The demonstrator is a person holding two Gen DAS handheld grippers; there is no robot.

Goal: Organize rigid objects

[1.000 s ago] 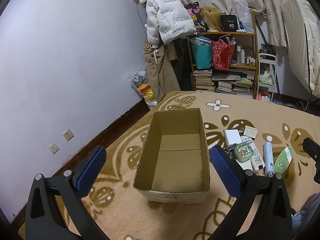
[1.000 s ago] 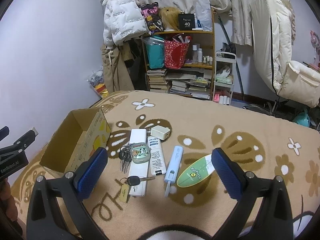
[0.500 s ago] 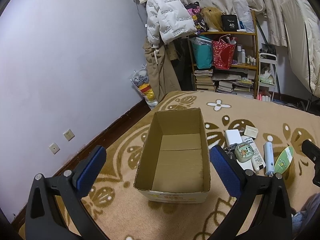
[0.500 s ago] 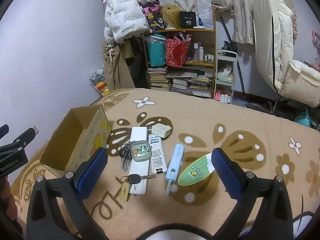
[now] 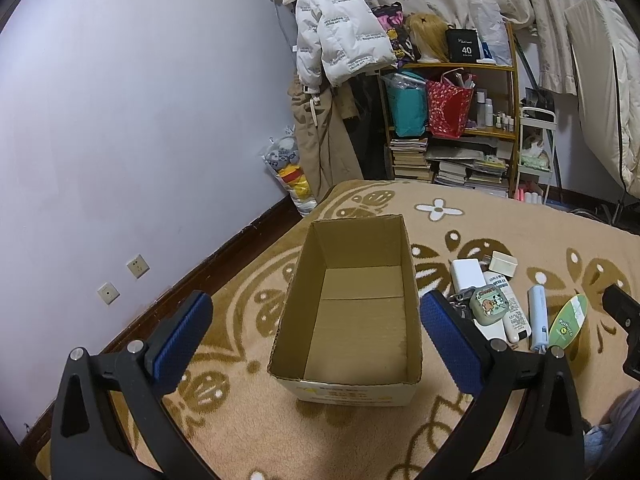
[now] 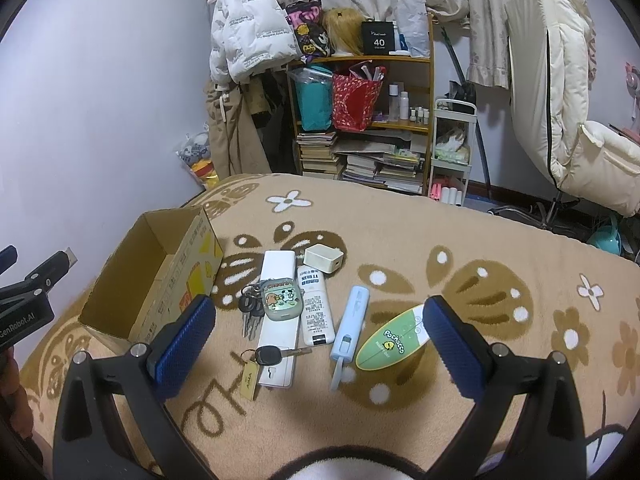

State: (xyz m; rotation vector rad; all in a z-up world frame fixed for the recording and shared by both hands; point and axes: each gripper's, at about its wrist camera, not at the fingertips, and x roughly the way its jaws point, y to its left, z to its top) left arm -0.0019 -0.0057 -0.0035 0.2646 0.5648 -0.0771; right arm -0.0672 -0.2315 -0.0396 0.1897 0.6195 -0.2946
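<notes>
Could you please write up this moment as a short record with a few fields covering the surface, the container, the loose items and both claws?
surface: tan blanket with a brown flower pattern
container: cardboard box, open on top, nothing inside
items: power bank, keys, cartoon earbud case, white tube, white charger, blue stick, green oval board, all on the blanket to the right of the box
left claw: open, holds nothing, faces the box
right claw: open, holds nothing, over the items
</notes>
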